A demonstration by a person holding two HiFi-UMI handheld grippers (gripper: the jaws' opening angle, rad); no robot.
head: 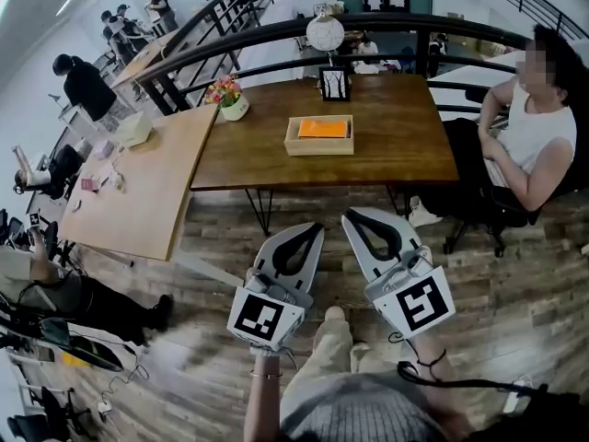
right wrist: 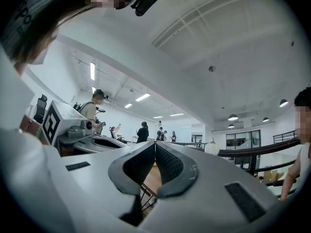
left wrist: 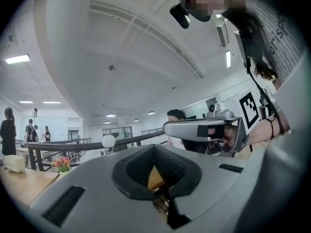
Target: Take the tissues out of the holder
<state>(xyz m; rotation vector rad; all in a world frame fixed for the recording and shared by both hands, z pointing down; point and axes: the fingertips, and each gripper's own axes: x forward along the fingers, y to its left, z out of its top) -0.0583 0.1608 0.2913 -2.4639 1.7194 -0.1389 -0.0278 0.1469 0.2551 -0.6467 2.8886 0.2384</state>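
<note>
While the task stands unstarted, entries run as follows.

Left gripper (head: 313, 231): jaws closed tip to tip, nothing between them. Held low over the wood floor (head: 212, 339), short of the table.

Right gripper (head: 354, 217): likewise clenched and empty, just beside the left, nose tilted slightly upward.

Tissue holder (head: 323, 85): black frame, upright, white tissues (head: 335, 82) showing inside it. Stands at the far edge of the dark wooden table (head: 405, 136), beyond a shallow wooden tray (head: 318, 149) holding an orange item (head: 323, 129).

Position relative to grippers: straight ahead and well apart, with the tray and most of the table's depth between. Neither gripper view shows the holder clearly.

Step in hand, as judged: the approach.

Recommended handling: carry both grippers across above the tray. Open one pair of jaws before arrival and steady the frame with the other gripper. Pinch the tissues near their top edge and draw straight up, so the holder does not tip.
</note>
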